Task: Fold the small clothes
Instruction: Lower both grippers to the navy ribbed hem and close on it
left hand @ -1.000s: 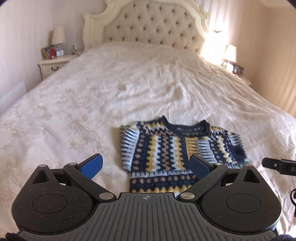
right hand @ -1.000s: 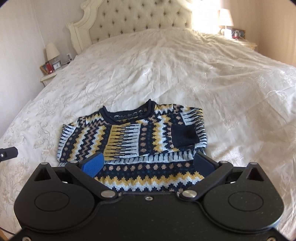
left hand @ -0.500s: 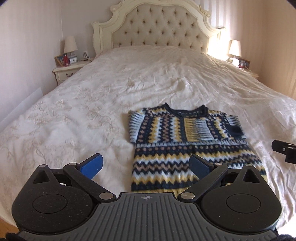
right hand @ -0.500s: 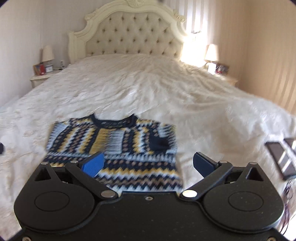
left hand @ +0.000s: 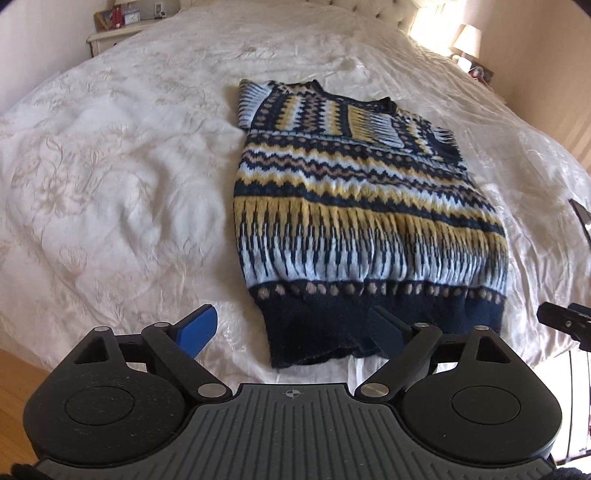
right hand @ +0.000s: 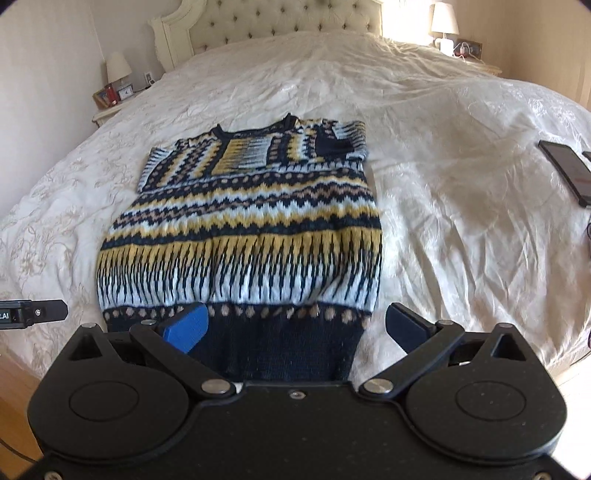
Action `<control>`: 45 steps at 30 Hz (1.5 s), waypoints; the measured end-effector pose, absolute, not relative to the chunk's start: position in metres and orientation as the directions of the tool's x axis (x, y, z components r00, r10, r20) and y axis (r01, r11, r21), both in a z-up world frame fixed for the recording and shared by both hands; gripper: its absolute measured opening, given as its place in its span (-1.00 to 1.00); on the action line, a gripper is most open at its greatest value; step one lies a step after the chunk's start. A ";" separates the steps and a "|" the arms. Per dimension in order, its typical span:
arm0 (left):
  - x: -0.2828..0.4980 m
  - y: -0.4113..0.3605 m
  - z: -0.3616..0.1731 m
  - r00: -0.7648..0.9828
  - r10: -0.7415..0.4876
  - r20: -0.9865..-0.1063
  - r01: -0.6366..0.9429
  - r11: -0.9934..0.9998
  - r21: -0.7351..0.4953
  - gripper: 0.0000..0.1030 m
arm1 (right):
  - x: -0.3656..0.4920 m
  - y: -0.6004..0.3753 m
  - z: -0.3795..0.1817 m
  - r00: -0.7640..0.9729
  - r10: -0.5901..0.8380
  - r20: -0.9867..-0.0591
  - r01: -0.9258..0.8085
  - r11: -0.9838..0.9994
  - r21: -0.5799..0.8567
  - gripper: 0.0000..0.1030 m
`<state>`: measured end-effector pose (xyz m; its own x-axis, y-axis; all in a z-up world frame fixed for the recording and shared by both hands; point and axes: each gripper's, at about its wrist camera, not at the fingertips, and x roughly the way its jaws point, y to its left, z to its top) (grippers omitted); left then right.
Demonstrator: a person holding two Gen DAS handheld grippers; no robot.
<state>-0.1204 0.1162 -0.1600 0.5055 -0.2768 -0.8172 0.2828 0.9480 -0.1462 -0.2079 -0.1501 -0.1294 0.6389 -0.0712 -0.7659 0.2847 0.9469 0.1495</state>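
Observation:
A navy, yellow and pale-blue patterned knit sweater (left hand: 354,206) lies flat on the white bedspread (left hand: 110,166), sleeves folded in over the chest, navy hem nearest me. It also shows in the right wrist view (right hand: 243,229). My left gripper (left hand: 291,328) is open and empty, low at the hem's left corner, its right finger over the hem band. My right gripper (right hand: 295,325) is open and empty, straddling the hem's right part. The tip of the other gripper shows at each view's edge (left hand: 561,319) (right hand: 33,314).
The bed's foot edge and wooden floor (left hand: 22,373) lie just below the hem. A dark phone (right hand: 565,170) lies on the bedspread to the right. A tufted headboard (right hand: 280,22), nightstands (right hand: 110,110) and lamps stand at the far end.
Both grippers have drawn back and dropped to the foot of the bed. The sweater's lower body and hem now fill the near view. Both stay open.

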 end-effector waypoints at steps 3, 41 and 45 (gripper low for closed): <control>-0.123 0.119 -0.168 0.493 -0.277 -0.825 0.277 0.949 -0.153 0.72 | -0.212 -0.154 -0.139 0.618 -0.033 -0.786 0.284 0.941 0.184 0.98; -0.055 0.095 -0.251 0.302 -0.239 -0.923 0.327 0.935 -0.135 0.72 | -0.158 -0.203 -0.229 0.422 0.110 -0.900 0.365 0.888 0.280 0.82; -0.055 0.098 -0.253 0.305 -0.266 -0.914 0.324 0.932 -0.163 0.72 | -0.156 -0.203 -0.232 0.425 0.116 -0.898 0.360 0.888 0.285 0.83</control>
